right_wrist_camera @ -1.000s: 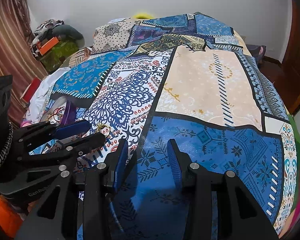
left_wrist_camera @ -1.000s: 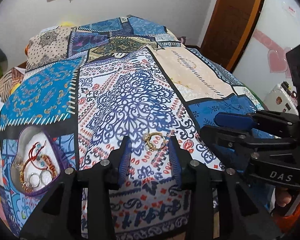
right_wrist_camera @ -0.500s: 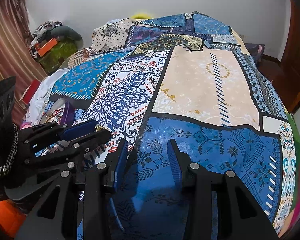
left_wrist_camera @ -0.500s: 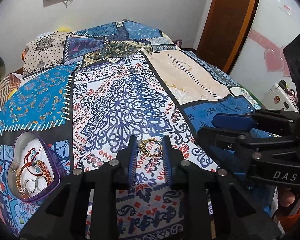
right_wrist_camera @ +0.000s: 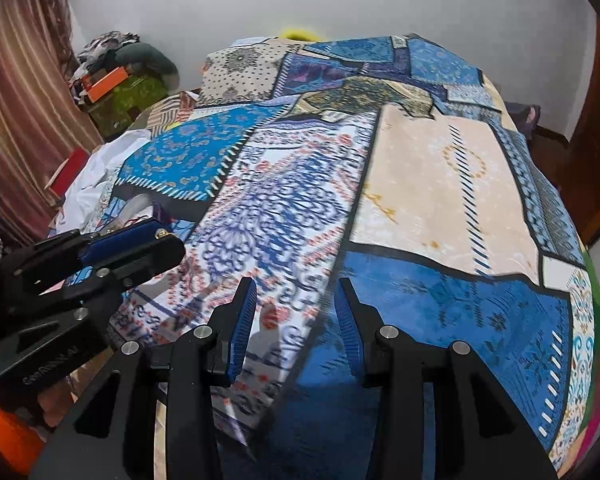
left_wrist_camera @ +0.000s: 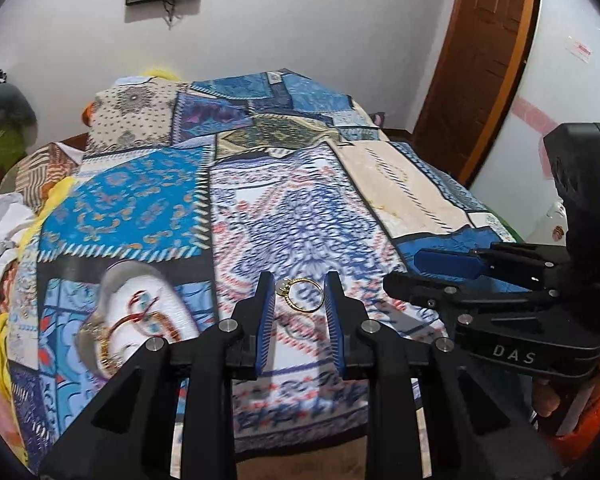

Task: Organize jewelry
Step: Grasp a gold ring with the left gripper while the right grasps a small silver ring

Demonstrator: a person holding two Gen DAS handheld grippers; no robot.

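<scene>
A gold ring (left_wrist_camera: 283, 288) with a small stone is pinched between the blue pads of my left gripper (left_wrist_camera: 299, 280), clear of the patchwork bedspread (left_wrist_camera: 300, 208), on which its shadow falls. To the left lies an open heart-shaped jewelry box (left_wrist_camera: 140, 280) with white lining, holding red bracelets and a gold chain. My right gripper (right_wrist_camera: 296, 286) hovers open over the blue patch of the bedspread (right_wrist_camera: 440, 184) with nothing between its fingers. It also shows at the right of the left wrist view (left_wrist_camera: 404, 270). In the right wrist view, the left gripper (right_wrist_camera: 172, 236) partly hides the box.
A white cloth (left_wrist_camera: 4, 224) and yellow fabric lie at the bed's left edge. A cluttered green stand (right_wrist_camera: 128, 92) and a curtain (right_wrist_camera: 20, 120) are on the left. A wooden door (left_wrist_camera: 472, 60) is at the right. A person's hand (left_wrist_camera: 544, 400) grips the right tool.
My left gripper has shut on the ring that lay on the bedspread and lifted it off the cloth. The right gripper has shifted slightly, still open.
</scene>
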